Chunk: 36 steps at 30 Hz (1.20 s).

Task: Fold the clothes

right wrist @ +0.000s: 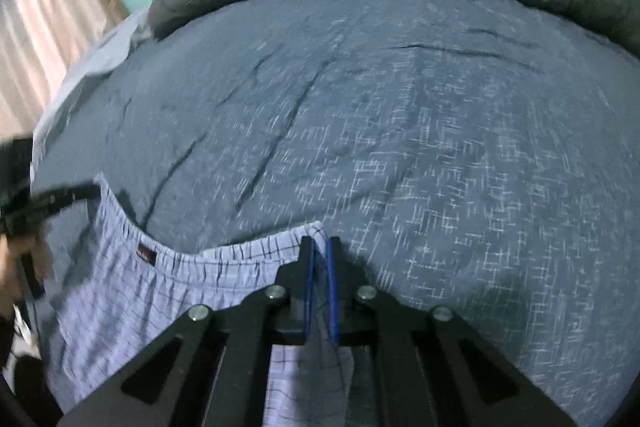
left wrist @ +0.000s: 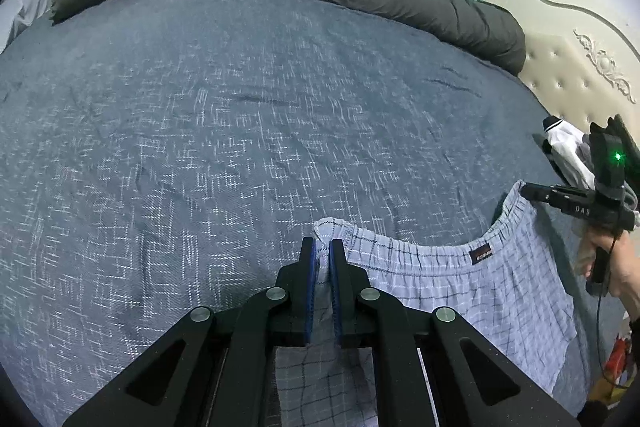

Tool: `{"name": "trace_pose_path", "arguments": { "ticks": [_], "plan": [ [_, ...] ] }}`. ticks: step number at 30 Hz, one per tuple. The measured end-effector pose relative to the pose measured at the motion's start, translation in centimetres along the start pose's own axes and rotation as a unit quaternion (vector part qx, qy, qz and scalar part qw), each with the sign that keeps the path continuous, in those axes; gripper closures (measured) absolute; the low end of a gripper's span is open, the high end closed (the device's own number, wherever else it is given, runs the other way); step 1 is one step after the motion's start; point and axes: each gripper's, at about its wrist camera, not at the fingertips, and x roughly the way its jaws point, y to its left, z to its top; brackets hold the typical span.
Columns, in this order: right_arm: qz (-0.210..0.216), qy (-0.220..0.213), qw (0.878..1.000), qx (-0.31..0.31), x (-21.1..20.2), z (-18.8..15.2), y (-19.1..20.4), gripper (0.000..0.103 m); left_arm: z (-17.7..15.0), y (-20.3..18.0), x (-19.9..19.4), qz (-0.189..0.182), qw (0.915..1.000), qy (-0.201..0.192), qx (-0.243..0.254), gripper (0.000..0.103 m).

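Both the left gripper [left wrist: 323,247] and right gripper [right wrist: 320,245] are pinched onto the waistband corners of the plaid shorts [left wrist: 460,291], which hang low in the frame over the blue bedspread [left wrist: 240,107], so that thin elastic could probably slip out if they're pulled too taut.

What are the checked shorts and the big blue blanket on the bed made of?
The pale blue checked shorts look like thin woven cotton, matte: they hang limp and the waistband is gathered, so probably elastic. The dark blue bed cover looks like a thicker woven cloth, with white thread flecks and soft creases. The exact fibre cannot be told.
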Motion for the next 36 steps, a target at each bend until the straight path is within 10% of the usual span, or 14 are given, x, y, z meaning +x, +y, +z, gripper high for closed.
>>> {"name": "trace_pose_path", "arguments": {
  "ticks": [8, 13, 23, 36],
  "plan": [
    [0.022, 0.020, 0.996, 0.087, 1.3, 0.8, -2.2, 0.094, -0.3, 0.2, 1.1, 0.000, 0.9997, 0.026, 0.002, 0.096],
    [0.010, 0.016, 0.999, 0.047, 0.7, 0.7, -2.2, 0.063, -0.6, 0.7, 0.6, -0.009, 0.9992, 0.039, -0.005, 0.095],
    [-0.016, 0.041, 0.998, -0.047, 1.6, -0.7, -0.5, 0.063, 0.8, 1.7, -0.6, -0.011, 0.9989, 0.027, -0.036, 0.079],
    [-0.028, 0.053, 0.996, -0.067, 4.0, 0.1, 1.2, 0.069, -0.3, 1.5, 0.8, -0.026, 0.9973, 0.043, -0.054, 0.092]
  ]
}}
